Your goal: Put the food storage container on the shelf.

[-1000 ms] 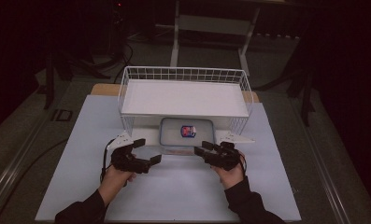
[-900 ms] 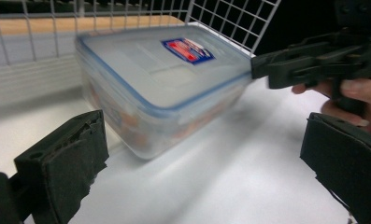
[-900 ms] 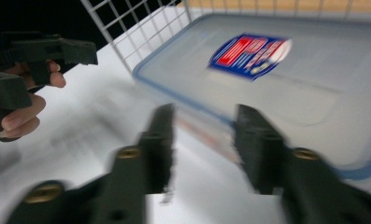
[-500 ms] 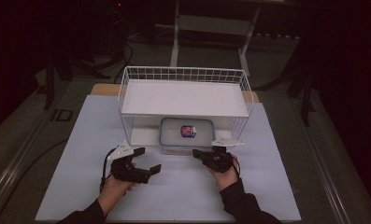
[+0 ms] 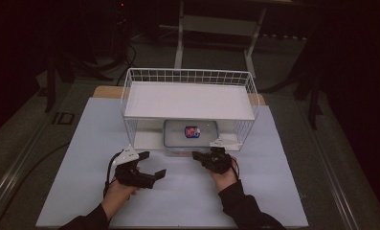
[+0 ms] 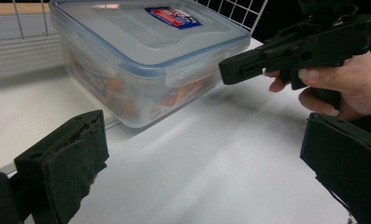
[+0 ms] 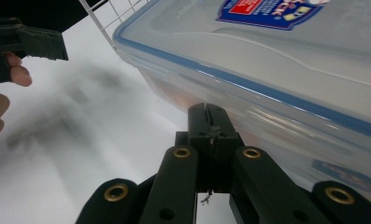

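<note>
- Near the front edge, the white desk [image 5: 187,201] is bare, with lots of room between the two hands.
- The left gripper [image 5: 149,168] sits low over the desk with its fingers [image 6: 66,163] wide apart and nothing between them.
- The right gripper [image 5: 196,155] has just shut its fingers tight together, holding nothing, with the tips at the near side wall of the plastic box [image 5: 191,134].
- The box sits under the wire rack's [image 5: 187,76] white shelf, at the open front edge.
- Past the rack it is dark floor.
</note>
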